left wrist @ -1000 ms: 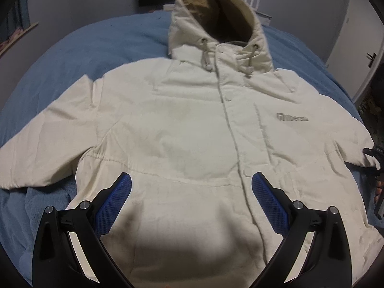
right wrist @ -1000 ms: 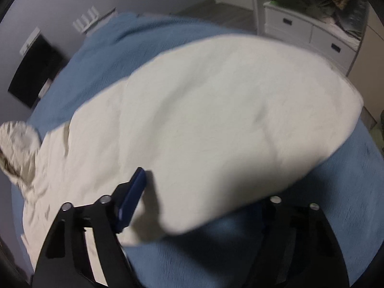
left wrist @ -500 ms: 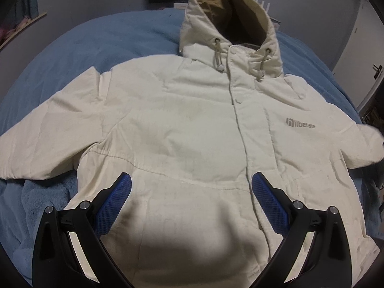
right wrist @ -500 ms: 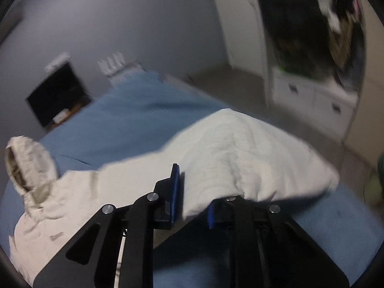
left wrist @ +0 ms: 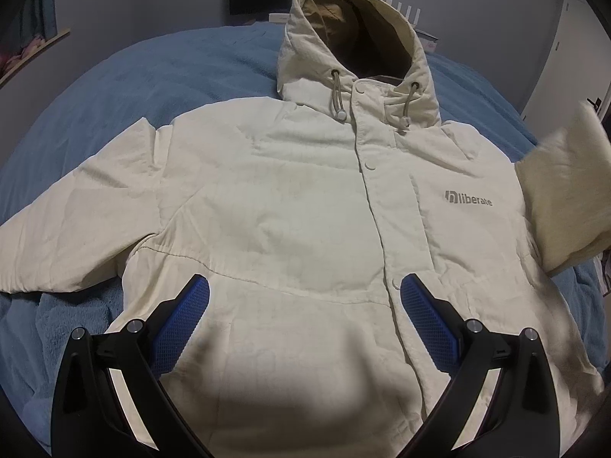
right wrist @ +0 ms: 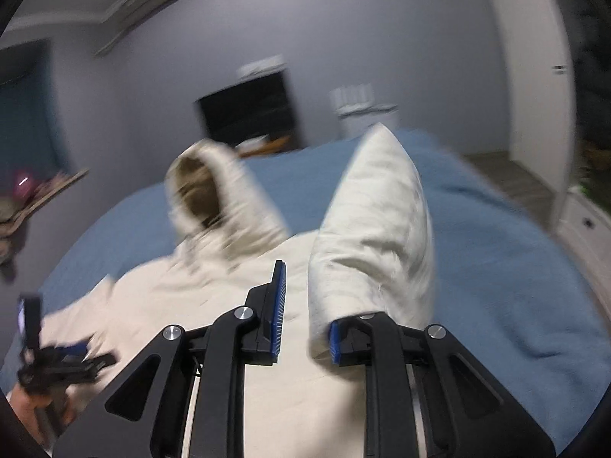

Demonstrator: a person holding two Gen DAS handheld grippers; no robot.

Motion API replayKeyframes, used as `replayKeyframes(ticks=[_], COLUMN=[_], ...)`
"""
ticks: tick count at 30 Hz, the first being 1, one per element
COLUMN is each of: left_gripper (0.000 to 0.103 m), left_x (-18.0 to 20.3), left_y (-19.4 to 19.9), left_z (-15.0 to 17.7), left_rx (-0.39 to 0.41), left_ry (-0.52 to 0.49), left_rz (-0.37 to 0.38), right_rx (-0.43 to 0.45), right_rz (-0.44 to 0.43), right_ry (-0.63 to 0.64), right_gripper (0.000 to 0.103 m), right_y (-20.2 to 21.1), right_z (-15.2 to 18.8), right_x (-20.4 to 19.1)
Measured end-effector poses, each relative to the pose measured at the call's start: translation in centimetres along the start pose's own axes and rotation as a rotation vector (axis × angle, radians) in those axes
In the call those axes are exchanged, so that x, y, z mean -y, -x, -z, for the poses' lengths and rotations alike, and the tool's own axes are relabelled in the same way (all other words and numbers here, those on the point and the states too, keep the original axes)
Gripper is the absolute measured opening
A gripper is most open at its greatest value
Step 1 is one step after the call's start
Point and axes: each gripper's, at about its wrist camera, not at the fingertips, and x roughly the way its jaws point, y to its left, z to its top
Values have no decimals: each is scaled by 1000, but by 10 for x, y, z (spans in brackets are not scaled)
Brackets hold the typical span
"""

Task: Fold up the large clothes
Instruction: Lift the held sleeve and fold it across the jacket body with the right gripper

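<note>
A cream hooded jacket (left wrist: 298, 210) lies face up on a blue bed, hood (left wrist: 355, 38) at the far end. My left gripper (left wrist: 301, 305) is open and empty above its lower front. The jacket's right-hand sleeve (left wrist: 561, 187) is raised off the bed. In the right wrist view this sleeve (right wrist: 374, 236) stands up over the jacket body. My right gripper (right wrist: 305, 316) has its jaws partly apart, with the sleeve end draped over the right finger (right wrist: 336, 339). The left gripper shows blurred in the right wrist view (right wrist: 57, 362).
The blue blanket (left wrist: 145, 87) covers the bed around the jacket. A dark screen (right wrist: 248, 110) and a white router stand against the grey wall behind the bed. White drawers (right wrist: 588, 225) stand to the right of the bed.
My right gripper has lifted the sleeve off the bed and swung it up and inward toward the jacket body. The left gripper has stayed open, drifting slightly left.
</note>
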Motion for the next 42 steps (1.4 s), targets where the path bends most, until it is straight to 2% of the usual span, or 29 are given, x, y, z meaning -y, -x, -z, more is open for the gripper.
replayKeyframes(ticks=[4, 8, 9, 10, 11, 12, 13, 15, 18, 22, 25, 29, 30, 31, 33, 36, 39, 42], left_gripper=[97, 97, 97, 97, 97, 97, 97, 97, 97, 97, 97, 97, 97, 97, 97, 97, 97, 97], left_x=[2, 6, 9, 12, 16, 21, 32, 46, 78, 133, 155, 152, 148, 143, 130, 104, 78, 62], left_y=[-1, 0, 2, 4, 7, 10, 16, 26, 42, 55, 56, 43, 39, 34, 32, 28, 28, 25], left_z=[2, 3, 3, 4, 3, 4, 3, 0, -5, -10, -11, -9, -7, -7, -4, -4, -5, -5], left_rx=[-2, 7, 17, 23, 30, 33, 44, 63, 85, 113, 125, 80, 66, 56, 46, 33, 39, 44], left_ry=[-12, -27, -40, -49, -67, -83, -122, -170, -237, -349, -379, -338, -329, -319, -297, -244, -201, -168], left_rz=[3, 29, 33, 36, 35, 31, 30, 43, 106, 151, 157, 163, 148, 130, 105, 61, 12, -13], right_rx=[-120, -270, -293, -317, -327, -329, -329, -328, -323, -296, -238, -236, -234, -231, -246, -262, -296, -332], right_rz=[-76, -82, -93, -111, -128, -156, -172, -188, -202, -205, -204, -158, -149, -137, -141, -187, -250, -268], right_ry=[91, 128, 120, 97, 70, 18, -17, -91, -215, -286, -290, -187, -155, -134, -116, -125, -69, 4], right_gripper=[16, 19, 24, 35, 40, 55, 65, 69, 69, 72, 72, 71, 58, 37, 17, 16, 16, 16], right_y=[-31, -56, -56, -54, -53, -43, -36, -22, 0, 13, 15, -4, -8, -14, -23, -35, -55, -72], right_z=[30, 52, 55, 54, 51, 46, 45, 36, 17, 0, -1, 11, 15, 16, 21, 28, 35, 49], right_x=[-45, -61, -59, -57, -56, -50, -43, -27, 9, 41, 48, 39, 33, 29, 25, 14, -18, -44])
